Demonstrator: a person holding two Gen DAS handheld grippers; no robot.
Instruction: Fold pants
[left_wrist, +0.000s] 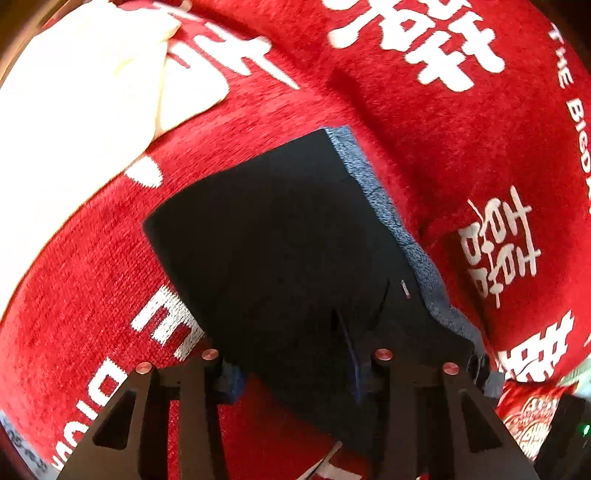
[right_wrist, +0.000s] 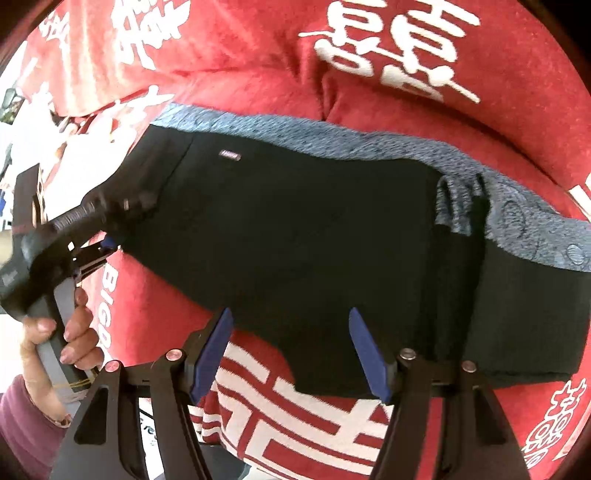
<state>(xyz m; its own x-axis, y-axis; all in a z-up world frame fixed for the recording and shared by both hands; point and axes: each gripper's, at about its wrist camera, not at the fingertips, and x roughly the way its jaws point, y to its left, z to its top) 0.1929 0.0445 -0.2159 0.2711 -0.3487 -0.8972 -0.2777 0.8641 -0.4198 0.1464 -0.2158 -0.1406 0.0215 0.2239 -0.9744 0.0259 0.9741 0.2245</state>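
**Current step: taking hold for a fold**

1. Nearest the right wrist camera, check the right gripper (right_wrist: 290, 317). Its blue pads stand apart, one on each side of the near edge of the pants (right_wrist: 295, 229). Neither pad presses on the cloth.
2. Check the left gripper (left_wrist: 291, 365). In its own view the dark cloth covers the gap between its fingers and hides the pad tips. In the right wrist view its tip meets the left end of the pants, so it reads as clamped on that end.
3. Locate the pants. They lie flat on the red blanket (right_wrist: 258, 74), with the blue-grey lining (right_wrist: 332, 140) showing along the far edge.

**Next move (judgement)**

- Only the left end appears to be held, so the fold has not begun.
- Lower the right gripper onto the near edge and close it before lifting.
- Lift both grippers together so the layers stay together.

**What each view adds**

- Right wrist view: shows your hand (right_wrist: 70, 332) on the left gripper's handle, and the full length of the pants up to the far right end.
- Left wrist view: shows a squared corner of the pants (left_wrist: 236, 177) and, farther off, a cream cloth (left_wrist: 85, 92) on the blanket. The right wrist view shows neither.
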